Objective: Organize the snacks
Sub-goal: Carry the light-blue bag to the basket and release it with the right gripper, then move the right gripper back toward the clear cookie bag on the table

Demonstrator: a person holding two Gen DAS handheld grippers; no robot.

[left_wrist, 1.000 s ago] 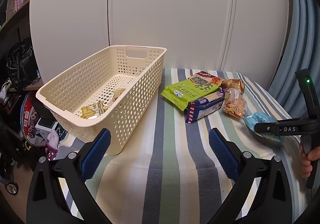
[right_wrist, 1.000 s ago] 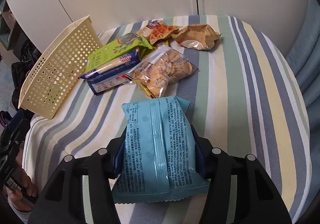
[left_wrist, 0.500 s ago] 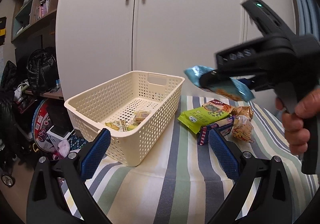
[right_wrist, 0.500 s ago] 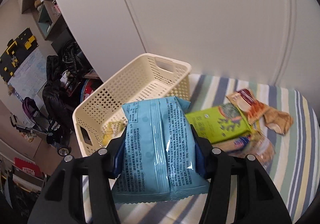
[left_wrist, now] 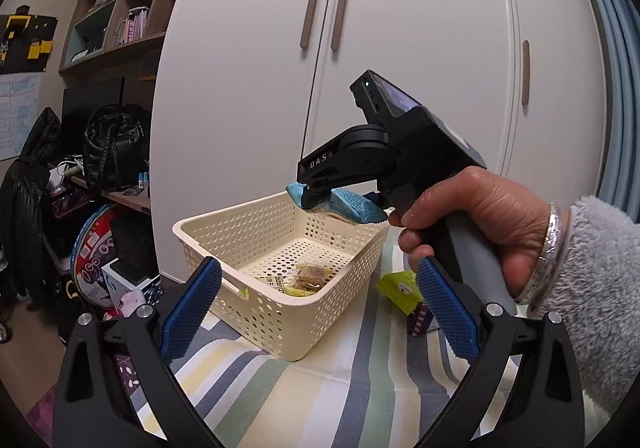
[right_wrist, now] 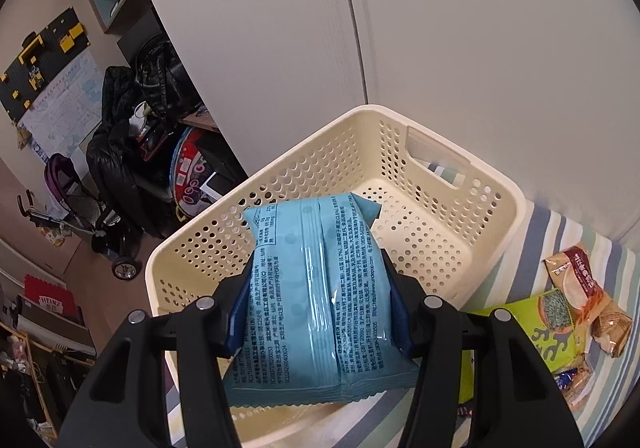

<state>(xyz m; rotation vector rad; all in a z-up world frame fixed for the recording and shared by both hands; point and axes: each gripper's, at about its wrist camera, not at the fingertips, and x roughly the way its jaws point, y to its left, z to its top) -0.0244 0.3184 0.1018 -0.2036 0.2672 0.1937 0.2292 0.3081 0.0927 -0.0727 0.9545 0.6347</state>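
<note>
While the basket (left_wrist: 280, 276) holds only a few small wrapped snacks (left_wrist: 308, 278) on its floor, most of the job is left, by my read. My right gripper (right_wrist: 316, 312) has its jaws pinched on the blue snack bag (right_wrist: 316, 308), hanging above the basket's open top, nearer its right rim; not released yet. My left gripper (left_wrist: 316, 316) hovers low just in front of the basket, jaws spread wide, holding nothing. Right of the basket, on the striped cloth (left_wrist: 304, 400), the green packet (right_wrist: 536, 328), the red-brown packets (right_wrist: 580, 280) and more wait their turn.

Versus a second ago: the blue bag was low over the cloth, well right of the basket; now it's lifted and carried across over it. Left gripper's view has tipped upward and edged closer to the basket.
</note>
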